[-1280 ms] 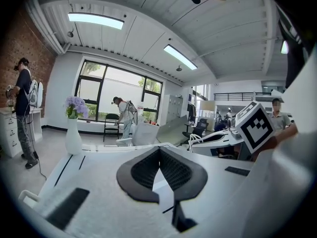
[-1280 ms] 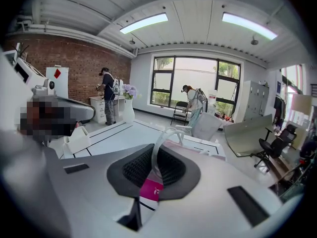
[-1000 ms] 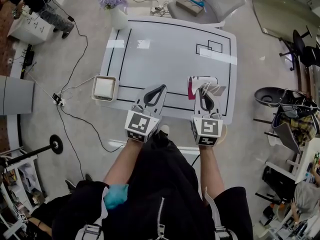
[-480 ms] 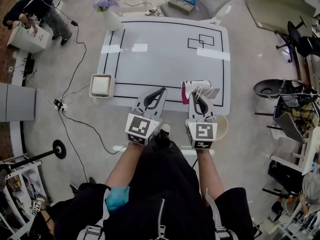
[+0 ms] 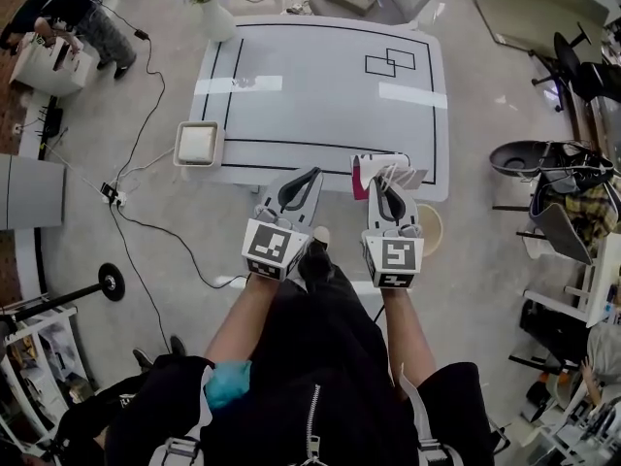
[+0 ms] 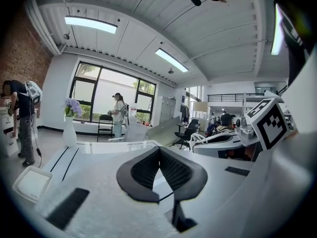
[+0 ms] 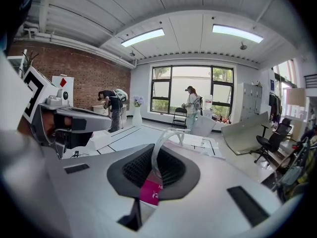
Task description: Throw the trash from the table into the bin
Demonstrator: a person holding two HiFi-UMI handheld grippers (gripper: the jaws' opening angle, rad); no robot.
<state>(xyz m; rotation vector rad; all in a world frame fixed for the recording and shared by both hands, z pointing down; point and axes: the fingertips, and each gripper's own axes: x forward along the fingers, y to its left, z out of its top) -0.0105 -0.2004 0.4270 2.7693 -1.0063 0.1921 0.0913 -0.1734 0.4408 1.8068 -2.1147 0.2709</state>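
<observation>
Right claw (image 5: pixel 393 190), head view: I'm pinching the pink-and-white wrapper (image 5: pixel 371 171) over the near edge of the white table (image 5: pixel 320 85). My left claw (image 5: pixel 299 184) is hovering just beside it. Left gripper view: jaws are meeting, nothing between them. Right gripper view: jaws are clamping the wrapper, with its clear plastic loop (image 7: pixel 161 150) sticking up.

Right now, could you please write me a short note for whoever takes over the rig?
Left gripper: jaws together, empty.
Right gripper: jaws shut on a pink-and-white wrapper, above the table's near right corner.
White bin sits beside the table's left edge.
Done: wrapper picked up. Left: carry it to the bin and release.
</observation>
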